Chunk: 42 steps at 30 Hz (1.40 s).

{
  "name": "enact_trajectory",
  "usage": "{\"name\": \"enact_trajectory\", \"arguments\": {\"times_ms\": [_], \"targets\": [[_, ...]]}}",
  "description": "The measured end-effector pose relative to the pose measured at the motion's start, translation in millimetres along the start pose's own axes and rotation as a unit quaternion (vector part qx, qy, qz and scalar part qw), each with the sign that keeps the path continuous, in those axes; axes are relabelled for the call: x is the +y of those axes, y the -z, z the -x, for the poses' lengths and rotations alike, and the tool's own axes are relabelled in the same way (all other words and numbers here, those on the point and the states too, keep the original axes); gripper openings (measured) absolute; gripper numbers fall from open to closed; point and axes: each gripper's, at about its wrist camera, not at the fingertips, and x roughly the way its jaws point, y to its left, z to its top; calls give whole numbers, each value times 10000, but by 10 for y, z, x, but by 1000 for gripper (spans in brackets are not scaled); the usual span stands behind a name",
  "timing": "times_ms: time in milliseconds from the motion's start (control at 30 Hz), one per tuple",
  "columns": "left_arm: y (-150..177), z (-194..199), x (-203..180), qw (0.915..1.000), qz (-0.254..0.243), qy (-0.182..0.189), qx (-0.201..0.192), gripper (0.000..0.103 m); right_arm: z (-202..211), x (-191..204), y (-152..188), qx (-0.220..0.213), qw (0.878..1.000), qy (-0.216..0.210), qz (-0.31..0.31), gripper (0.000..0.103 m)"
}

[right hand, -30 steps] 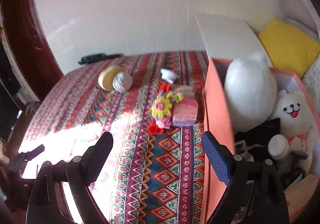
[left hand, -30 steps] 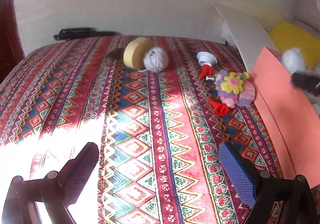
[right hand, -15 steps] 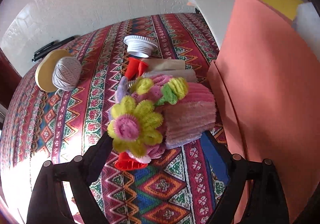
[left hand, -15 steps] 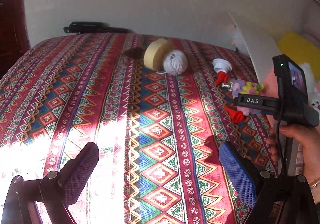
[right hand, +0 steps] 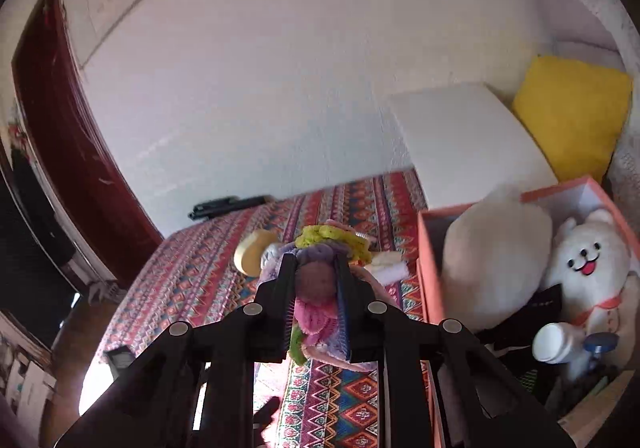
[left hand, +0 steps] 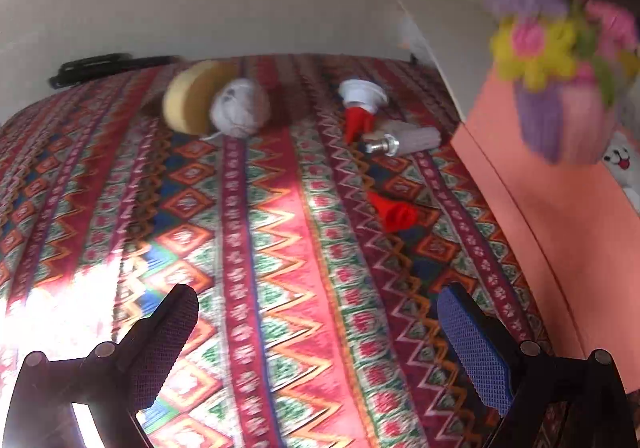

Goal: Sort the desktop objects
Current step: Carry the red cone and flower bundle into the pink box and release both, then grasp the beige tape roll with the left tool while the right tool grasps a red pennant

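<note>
Covering nearly everything is a striped patterned cloth point(left hand: 280, 248) over the worktop, with its lower left blowing out to pure white glare so nothing is readable there. On the right edge a salmon-pink box point(left hand: 560, 207) is standing with a white lid point(right hand: 460, 135) leaning behind it and a yellow cushion point(right hand: 572, 119) beyond; the box's near end is running out of frame in both views. Inside it a big pale rounded plush point(right hand: 492, 268) is sitting beside a white smiling bear point(right hand: 588, 264), plus a white bottle point(right hand: 554, 342) and some dark clutter too jumbled to identify.

The right hand-held gripper point(right hand: 316, 288) is clenching a fuzzy flower bouquet point(right hand: 320, 308), pink and purple squeezed between the jaws, yellow petals poking past the tips. It's hanging in the air above the cloth, just beside the box wall; from the left wrist camera the bouquet point(left hand: 560, 79) is only a motion-smeared blob, and the gripper itself is out of view there.

The left hand-held gripper point(left hand: 316, 328) is hovering low over the cloth, jaws spread wide and gripping nothing.

Still lying on the cloth: a tan tape roll point(left hand: 192, 99) touching a grey yarn ball point(left hand: 240, 111), a white cap point(left hand: 362, 93), a red cone point(left hand: 394, 211), and a blurry silver-tipped thing point(left hand: 404, 141).
</note>
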Motion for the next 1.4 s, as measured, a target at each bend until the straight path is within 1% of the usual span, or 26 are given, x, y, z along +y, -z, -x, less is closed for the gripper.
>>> {"name": "enact_trajectory", "arguments": {"times_ms": [100,133,167,200,233,267,300,433,467,533,667,733,833,867,967,1067,1100,1133,1167,1200,1233,1267,1300,1400], "targets": [[-111,-381,-389,9995,-253,142,136,99,443,-168,-173,-446,9990,-17,-73,19],[-157,-541,-463,9994,-255,117,221,97,550,-236,-211,-530,9985,-8,-102,19],[-171,-620,-469,9994,-197,92,252,96,636,-311,-237,-564,9983,-5,-135,19],[-171,-659,-457,9996,-128,81,254,87,711,-385,-260,-583,9982,0,-160,19],[-171,-698,-444,9996,-59,69,255,59,758,-459,-273,-577,9982,18,-174,19],[-171,-737,-432,9997,9,57,256,38,791,-535,-278,-573,9981,52,-204,19],[-171,-776,-419,9996,78,46,257,32,826,-622,-279,-552,9981,86,-266,19],[-171,-932,-368,9990,353,-1,262,31,997,-1032,-279,-410,9967,67,-703,19],[-153,-871,-363,9991,367,21,202,31,1015,-1091,-289,-423,9961,69,-769,19],[-107,-649,-361,9994,323,77,20,31,1113,-1165,-307,-514,9951,88,-837,19],[-101,-35,-419,9982,263,282,-453,31,1419,-1175,-348,-780,9942,172,-727,19],[-142,312,-487,9960,239,466,-727,31,1568,-1158,-354,-893,9935,277,-643,19],[-251,799,-702,9907,36,773,-1119,32,1787,-1140,-359,-1041,9921,420,-561,19],[-279,954,-794,9885,-49,910,-1210,32,1854,-1138,-358,-1080,9916,447,-548,19],[-318,1057,-1165,9865,-409,1076,-1167,32,2008,-1165,-353,-1165,9906,469,-541,19],[-352,1119,-1546,9836,-781,1212,-1088,33,2063,-1246,-343,-1196,9899,459,-602,19],[-364,1140,-1672,9822,-904,1257,-1061,34,2048,-1274,-342,-1164,9903,441,-610,19],[-375,1161,-1799,9807,-1028,1302,-1034,53,2013,-1299,-341,-1091,9913,439,-595,26],[-387,1181,-1926,9790,-1151,1346,-1007,70,1973,-1326,-339,-1014,9920,448,-608,31],[-398,1202,-2053,9772,-1274,1391,-979,93,1926,-1357,-332,-942,9921,460,-689,48],[-409,1223,-2180,9751,-1397,1435,-952,97,1899,-1392,-321,-925,9914,434,-819,78],[-404,1227,-2161,9757,-1394,1398,-945,97,1915,-1421,-310,-988,9899,382,-943,89],[-390,1225,-2078,9775,-1338,1327,-946,98,1953,-1441,-304,-1089,9883,315,-1021,93],[-350,1219,-1831,9823,-1167,1114,-950,102,2030,-1443,-314,-1224,9871,249,-1004,93]]}}
